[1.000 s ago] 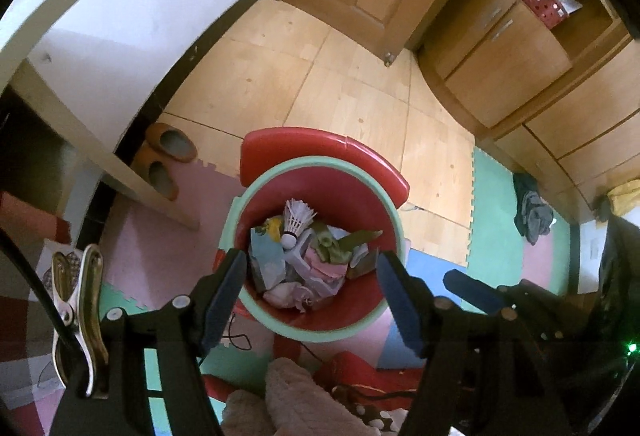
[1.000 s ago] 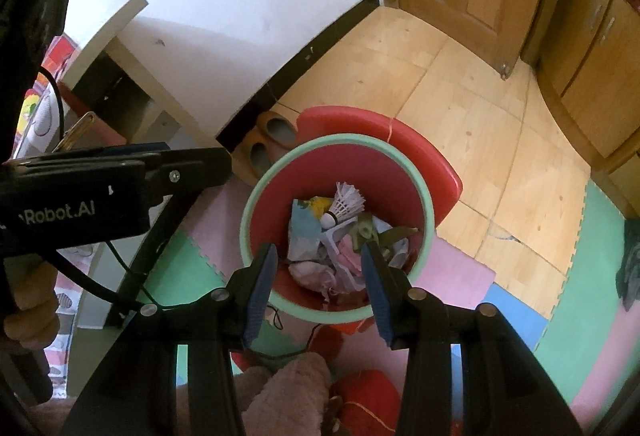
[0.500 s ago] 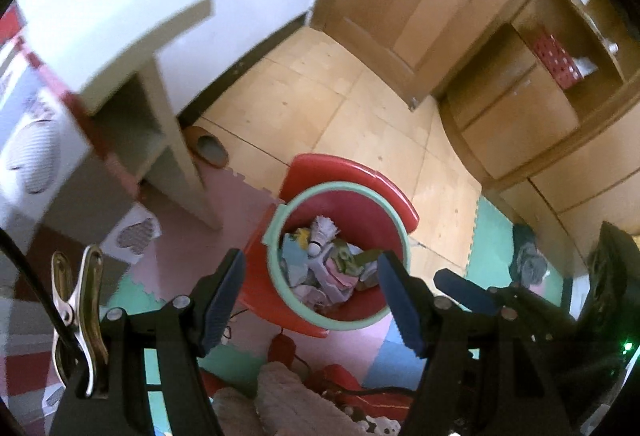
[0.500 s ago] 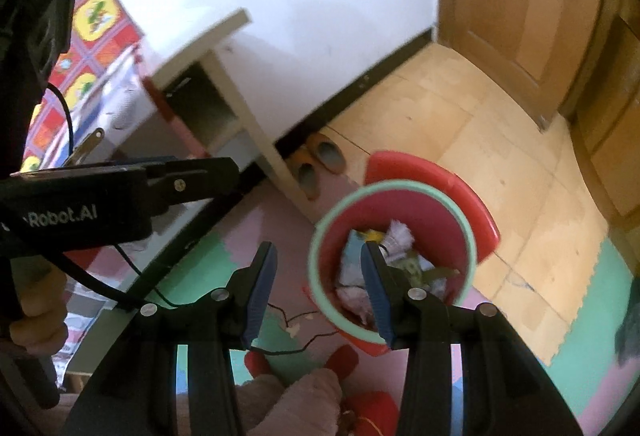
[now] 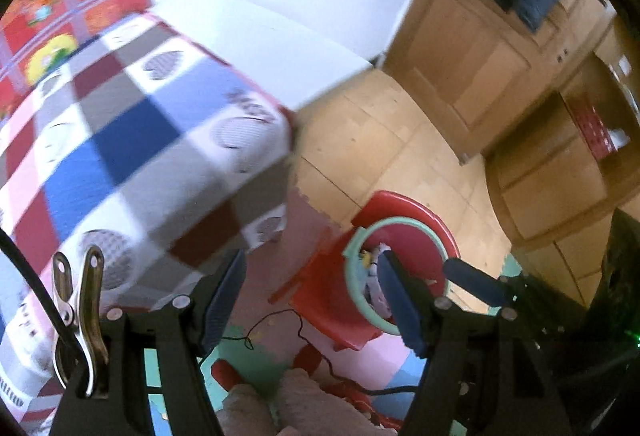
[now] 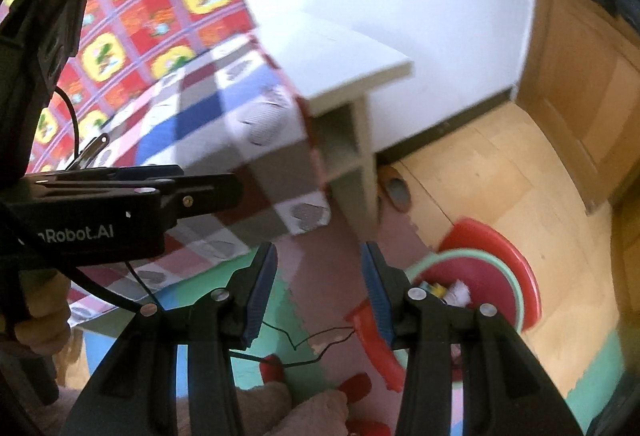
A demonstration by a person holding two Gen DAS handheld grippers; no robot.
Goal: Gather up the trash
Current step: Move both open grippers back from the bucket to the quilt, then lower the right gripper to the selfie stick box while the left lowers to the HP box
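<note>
Nearest, both tongs hang with their fingers spread and nothing between them: the left tongs (image 5: pixel 310 300) and the right tongs (image 6: pixel 318 292). Below them lie pastel foam floor mats (image 6: pixel 304 276) crossed by a thin black cable (image 6: pixel 304 342). Just beyond, to the right, the red trash bin (image 5: pixel 404 248) with its mint-green rim stands on the mats, its red lid tipped back; crumpled trash (image 6: pixel 452 288) lies inside. To the left, a checked cloth (image 5: pixel 120 140) covers the tabletop (image 6: pixel 332 56). Farther off are the wood floor (image 5: pixel 372 140) and a wooden door (image 5: pixel 476 48).
</note>
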